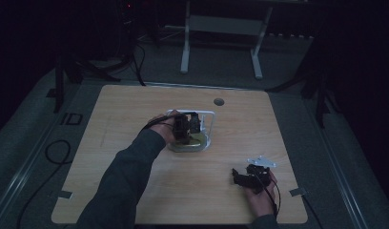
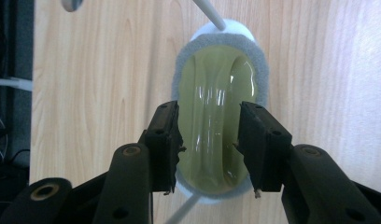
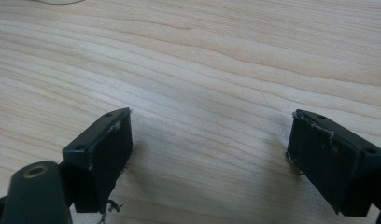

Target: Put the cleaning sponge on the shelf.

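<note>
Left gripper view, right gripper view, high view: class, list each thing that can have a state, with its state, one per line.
Left claw: jaws open, straddling the yellow-green dish, not clamped.
Right claw: jaws wide open, holding nothing, low over bare table.
Yellow-green dish: glossy, resting inside the white wire rack, on a grey-rimmed base.
White wire rack: standing on the table.

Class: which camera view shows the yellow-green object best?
The left gripper view: the yellow-green object lies close and bright between the left gripper jaws. The high view shows it small and dim. The right gripper view shows bare table.
</note>
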The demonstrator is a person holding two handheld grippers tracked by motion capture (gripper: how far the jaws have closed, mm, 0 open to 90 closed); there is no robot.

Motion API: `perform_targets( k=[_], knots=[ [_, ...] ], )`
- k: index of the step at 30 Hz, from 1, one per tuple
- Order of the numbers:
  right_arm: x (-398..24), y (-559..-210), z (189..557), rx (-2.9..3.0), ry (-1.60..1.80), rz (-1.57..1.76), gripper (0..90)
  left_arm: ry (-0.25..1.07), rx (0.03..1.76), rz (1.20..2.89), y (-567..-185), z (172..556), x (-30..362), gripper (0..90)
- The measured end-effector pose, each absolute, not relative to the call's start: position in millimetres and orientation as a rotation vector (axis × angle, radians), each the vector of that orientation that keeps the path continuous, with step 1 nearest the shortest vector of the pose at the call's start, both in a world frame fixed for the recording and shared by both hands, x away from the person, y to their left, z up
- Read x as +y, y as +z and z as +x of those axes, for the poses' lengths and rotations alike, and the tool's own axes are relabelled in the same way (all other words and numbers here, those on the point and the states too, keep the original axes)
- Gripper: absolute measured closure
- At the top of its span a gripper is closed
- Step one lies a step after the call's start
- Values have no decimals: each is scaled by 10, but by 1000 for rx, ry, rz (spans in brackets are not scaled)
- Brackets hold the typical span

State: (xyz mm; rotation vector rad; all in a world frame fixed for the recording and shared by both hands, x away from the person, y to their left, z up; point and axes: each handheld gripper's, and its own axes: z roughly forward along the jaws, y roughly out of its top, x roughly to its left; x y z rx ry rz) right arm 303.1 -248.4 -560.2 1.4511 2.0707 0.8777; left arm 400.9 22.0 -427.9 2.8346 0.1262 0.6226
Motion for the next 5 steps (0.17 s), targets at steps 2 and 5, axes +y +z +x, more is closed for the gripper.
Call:
perform_targets(
  k=[2,5],
  knots=[
    [-2484,-5602,3031,2071,878,1451,137,636,135,2801,-4206,3931,259,584],
    [-2484,-5602,3031,2071,878,1452,137,689,152,2755,-4076,3775,337,585]
  ],
)
